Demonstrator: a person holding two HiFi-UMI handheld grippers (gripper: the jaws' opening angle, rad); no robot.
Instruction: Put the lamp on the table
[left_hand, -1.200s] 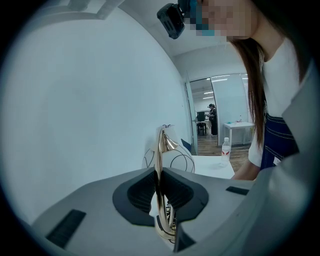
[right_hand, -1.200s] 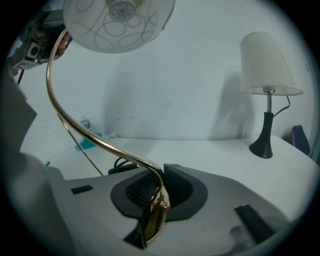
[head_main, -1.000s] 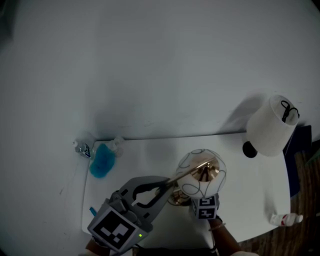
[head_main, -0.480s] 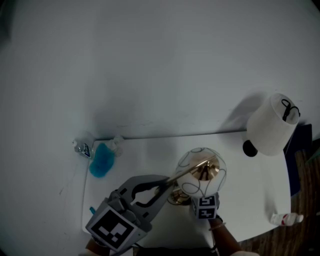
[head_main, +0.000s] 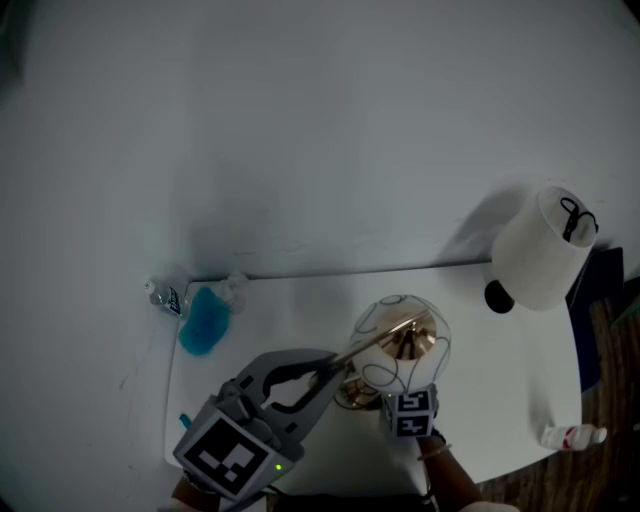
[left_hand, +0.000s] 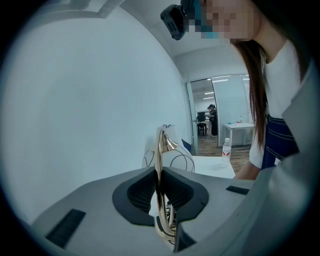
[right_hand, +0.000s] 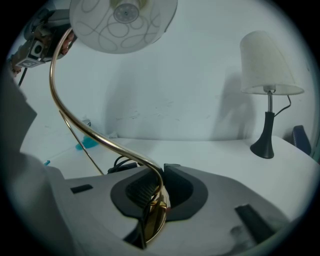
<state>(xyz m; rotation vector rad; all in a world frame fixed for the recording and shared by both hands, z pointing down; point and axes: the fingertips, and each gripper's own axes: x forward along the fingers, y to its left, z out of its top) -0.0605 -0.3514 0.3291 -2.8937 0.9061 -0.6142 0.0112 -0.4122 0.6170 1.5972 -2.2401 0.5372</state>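
The lamp (head_main: 400, 345) is over the front middle of the white tabletop (head_main: 300, 300), held by both grippers. It has a thin gold stem and a round white shade patterned with dark rings.

In the left gripper view, the left gripper (left_hand: 160, 192) has its jaws closed tight on the stem, which runs upright between the black pads (left_hand: 137, 192). In the right gripper view, the right gripper (right_hand: 157, 192) has its jaws clamped on the stem low down, just above a wider gold part.

From the right gripper's jaws the stem climbs, then sweeps in a long arch up and to the left. At the top, the shade hangs with its open side facing down. From the head view, the stem crosses the shade on a slant from lower left to upper right.

In the head view the shade covers the right gripper's jaws, so only its marker cube shows below. The lamp's gold foot is mostly hidden by the left gripper, and I cannot tell whether it rests on the tabletop.

A second lamp (head_main: 545, 250), with a plain white shade and a black foot, stands well apart at the tabletop's far right corner. A blue cloth (head_main: 205, 320) lies at the far left corner, against the wall (head_main: 300, 130), with a small bottle (head_main: 165, 297) just beside it.
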